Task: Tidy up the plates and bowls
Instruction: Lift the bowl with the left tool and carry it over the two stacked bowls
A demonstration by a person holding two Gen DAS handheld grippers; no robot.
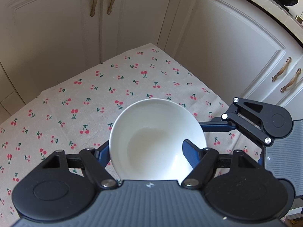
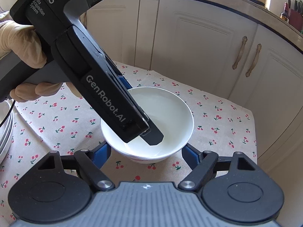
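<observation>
A white bowl (image 1: 151, 132) stands on the cherry-print tablecloth (image 1: 85, 98). My left gripper (image 1: 145, 151) straddles its near rim: one blue finger (image 1: 191, 153) lies inside the bowl, the other is outside on the left. In the right wrist view the same bowl (image 2: 170, 117) shows with the left gripper's body (image 2: 98, 83) across it and one finger dipping inside. My right gripper (image 2: 146, 153) is open, its blue fingers on either side of the bowl's near edge, apart from it. It also shows at the right of the left wrist view (image 1: 246, 121).
A stack of white plates (image 2: 5, 132) sits at the left table edge. Cream cabinet doors (image 1: 56, 28) stand close behind the table. The table's right edge (image 2: 253, 132) drops off beside more cabinets. A gloved hand (image 2: 24, 43) holds the left gripper.
</observation>
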